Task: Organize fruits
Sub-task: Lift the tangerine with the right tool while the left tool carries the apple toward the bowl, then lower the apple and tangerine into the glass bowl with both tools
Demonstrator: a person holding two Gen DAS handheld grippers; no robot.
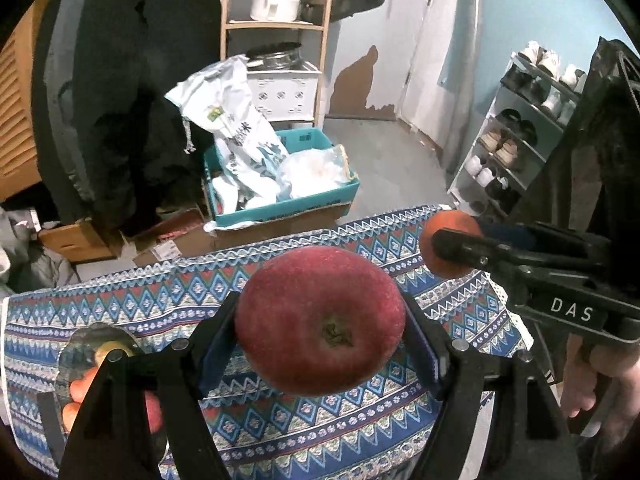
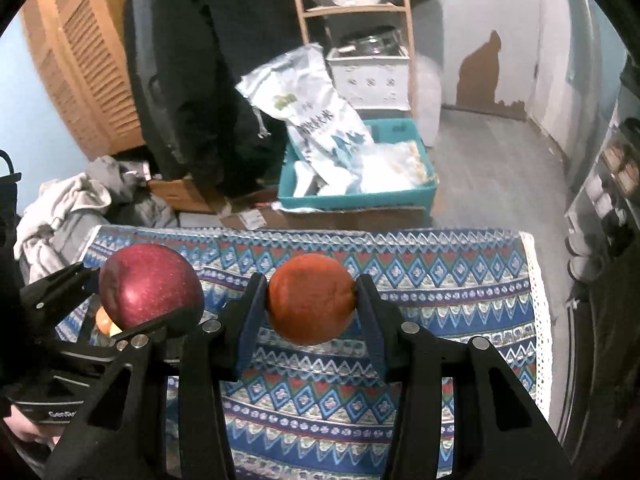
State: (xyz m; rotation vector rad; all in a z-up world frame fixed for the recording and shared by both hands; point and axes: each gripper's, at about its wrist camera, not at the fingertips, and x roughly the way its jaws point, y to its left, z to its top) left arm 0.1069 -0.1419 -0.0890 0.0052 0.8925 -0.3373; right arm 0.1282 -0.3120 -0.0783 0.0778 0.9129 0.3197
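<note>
My left gripper (image 1: 320, 320) is clamped on a red apple (image 1: 320, 320) at the centre of the left wrist view, the two pads pressing its sides and the calyx end turned toward the camera; the apple is held above the patterned tablecloth (image 1: 280, 432), not touching it. My right gripper (image 2: 312, 304) grips an orange fruit (image 2: 311, 299) at the middle of the right wrist view, its fingers (image 2: 252, 312) closed against both flanks, and this fruit too hangs clear of the cloth (image 2: 440, 300).

In the left wrist view the right gripper (image 1: 444, 246) enters from the right edge with the orange fruit (image 1: 444, 268) at the upper right of the table, its body marked DAS; my hand (image 1: 600, 384) shows at the lower right of the frame. In the right wrist view the left gripper (image 2: 132, 304) comes in from the left with the red apple (image 2: 150, 286) just beside the orange fruit, the two fruits apart.

At the lower left of the left wrist view a clear bowl (image 1: 72, 344) sits on the cloth, holding several orange and yellowish fruits (image 1: 80, 388); how many I cannot tell, the gripper frame covering part of it.

Beyond the table's far edge, in the upper middle of both frames, a teal crate (image 1: 320, 200) stands on the floor with white bags (image 1: 240, 128) in it; behind it a wooden shelf (image 1: 328, 40) carries a white pot (image 1: 276, 7); a shoe rack (image 1: 520, 128) lines the right side of the left wrist view.
</note>
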